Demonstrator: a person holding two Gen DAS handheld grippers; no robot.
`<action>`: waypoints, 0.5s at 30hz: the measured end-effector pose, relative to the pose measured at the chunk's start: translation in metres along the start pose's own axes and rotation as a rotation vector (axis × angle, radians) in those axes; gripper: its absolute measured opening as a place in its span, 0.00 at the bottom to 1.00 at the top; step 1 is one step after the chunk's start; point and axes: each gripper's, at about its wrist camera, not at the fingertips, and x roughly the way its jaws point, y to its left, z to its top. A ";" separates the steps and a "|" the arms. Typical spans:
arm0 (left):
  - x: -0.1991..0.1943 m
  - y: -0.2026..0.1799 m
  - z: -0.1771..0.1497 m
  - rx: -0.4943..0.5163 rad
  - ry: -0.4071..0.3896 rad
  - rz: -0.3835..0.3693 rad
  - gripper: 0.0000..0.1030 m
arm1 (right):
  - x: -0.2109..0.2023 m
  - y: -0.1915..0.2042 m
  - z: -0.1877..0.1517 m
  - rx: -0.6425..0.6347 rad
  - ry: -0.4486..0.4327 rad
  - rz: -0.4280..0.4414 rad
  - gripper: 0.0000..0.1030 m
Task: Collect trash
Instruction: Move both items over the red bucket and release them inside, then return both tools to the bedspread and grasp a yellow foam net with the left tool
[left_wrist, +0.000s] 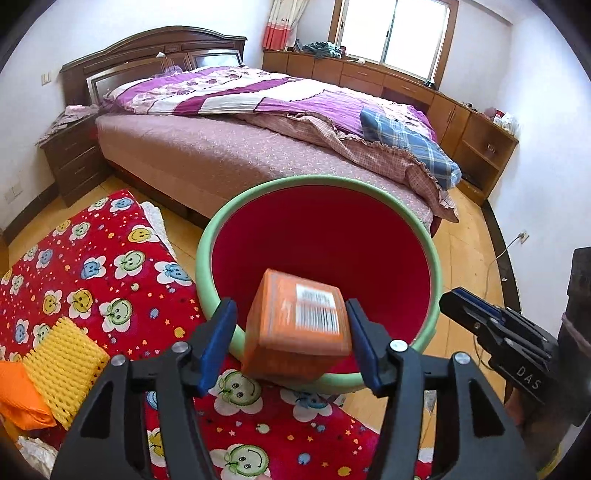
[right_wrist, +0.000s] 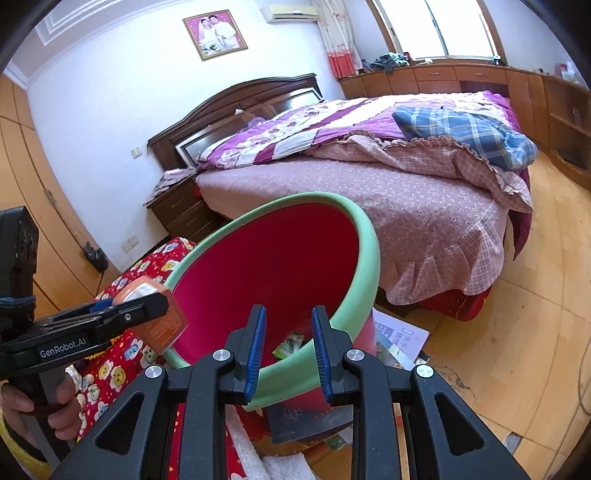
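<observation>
Midway: left gripper (left_wrist: 291, 341) jaws wide, orange box (left_wrist: 295, 328) loose between, over red bin (left_wrist: 436, 273) mouth. Right gripper (right_wrist: 289, 350) pinches bin rim. Wrapper (right_wrist: 290, 345) already inside; yellow foam net (left_wrist: 68, 363) left on blanket (left_wrist: 110, 258).

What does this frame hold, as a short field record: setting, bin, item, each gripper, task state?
setting: bedroom floor beside a bed
bin: red bin with a green rim, tilted, a green wrapper inside
item: orange box, blurred, over the bin's mouth
left gripper: open, box between the jaws with a gap showing on one side
right gripper: jaws narrowly apart at the bin's near rim; grip unclear
task state: box not yet in the bin; yellow foam netting lies on the red blanket
</observation>
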 end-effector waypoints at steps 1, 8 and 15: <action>0.000 0.000 0.000 -0.005 -0.001 -0.002 0.59 | -0.001 0.000 0.000 0.002 0.000 -0.001 0.25; -0.015 0.004 0.000 -0.020 -0.023 0.003 0.59 | -0.006 0.002 -0.003 0.010 0.000 -0.004 0.25; -0.047 0.010 -0.003 -0.026 -0.055 0.035 0.59 | -0.014 0.016 -0.010 -0.005 0.011 0.022 0.28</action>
